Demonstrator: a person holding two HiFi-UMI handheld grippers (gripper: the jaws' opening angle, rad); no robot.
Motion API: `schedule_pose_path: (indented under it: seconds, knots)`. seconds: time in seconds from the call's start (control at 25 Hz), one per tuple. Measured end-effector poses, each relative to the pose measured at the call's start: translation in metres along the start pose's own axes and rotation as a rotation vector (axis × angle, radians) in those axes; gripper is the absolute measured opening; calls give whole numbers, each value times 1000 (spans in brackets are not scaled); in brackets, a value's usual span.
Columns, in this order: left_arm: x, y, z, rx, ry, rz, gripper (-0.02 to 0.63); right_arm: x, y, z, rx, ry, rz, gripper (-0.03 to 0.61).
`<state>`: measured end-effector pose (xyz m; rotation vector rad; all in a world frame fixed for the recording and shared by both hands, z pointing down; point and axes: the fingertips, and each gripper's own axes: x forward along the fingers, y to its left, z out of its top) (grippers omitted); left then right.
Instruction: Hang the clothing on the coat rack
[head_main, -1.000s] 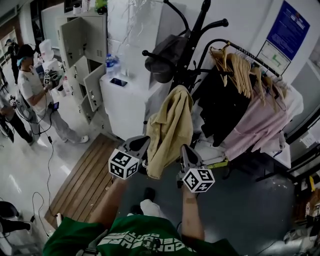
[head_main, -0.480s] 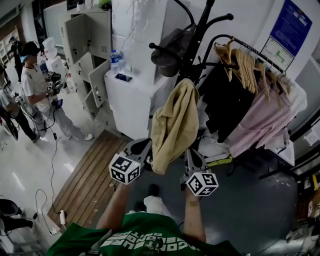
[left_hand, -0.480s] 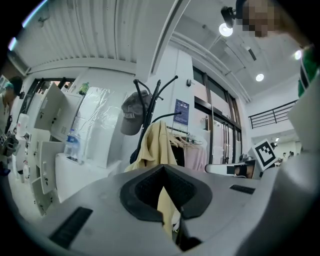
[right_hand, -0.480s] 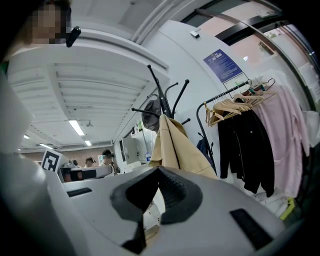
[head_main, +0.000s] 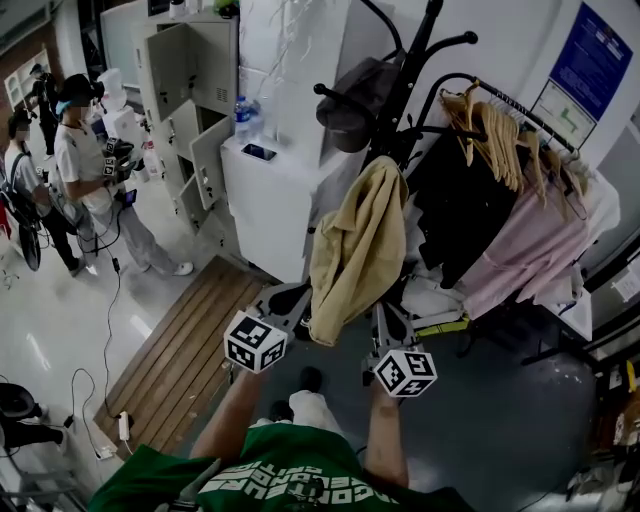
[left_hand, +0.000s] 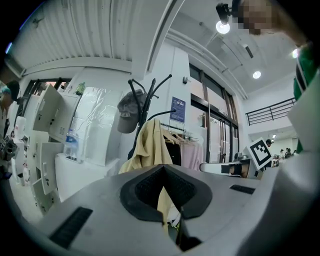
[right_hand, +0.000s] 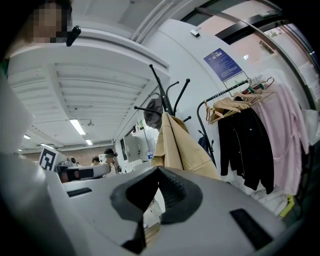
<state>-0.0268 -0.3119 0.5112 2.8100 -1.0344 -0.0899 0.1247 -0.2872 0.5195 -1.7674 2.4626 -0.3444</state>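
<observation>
A tan shirt (head_main: 360, 250) hangs by its collar from a hook of the black coat rack (head_main: 410, 70), under a grey cap (head_main: 355, 95). My left gripper (head_main: 290, 300) is shut and empty, held just left of the shirt's lower hem. To the right of the hem, my right gripper (head_main: 385, 322) is also shut with nothing in it. In the left gripper view the shirt (left_hand: 147, 147) and rack (left_hand: 145, 92) stand beyond the closed left gripper (left_hand: 163, 187). The right gripper view has the shirt (right_hand: 177, 150) hanging past the right gripper (right_hand: 156, 182).
A clothes rail (head_main: 510, 105) with wooden hangers, black and pink garments stands right of the rack. A white cabinet (head_main: 270, 200) with a bottle and a phone, and open lockers (head_main: 195, 90), are to the left. A wooden platform (head_main: 180, 350), floor cables and two people (head_main: 85, 170) lie further left.
Both grippers stay shut and have dropped slightly lower against the shirt's hem. The whole view has shifted a little; the shirt still hangs on the rack.
</observation>
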Motion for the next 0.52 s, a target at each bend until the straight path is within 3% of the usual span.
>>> schedule_pose_path:
  seconds: [0.52]
  knots:
    - [-19,-3,0,-12,-8,20,5,-3,12,-5,1,18,10,8]
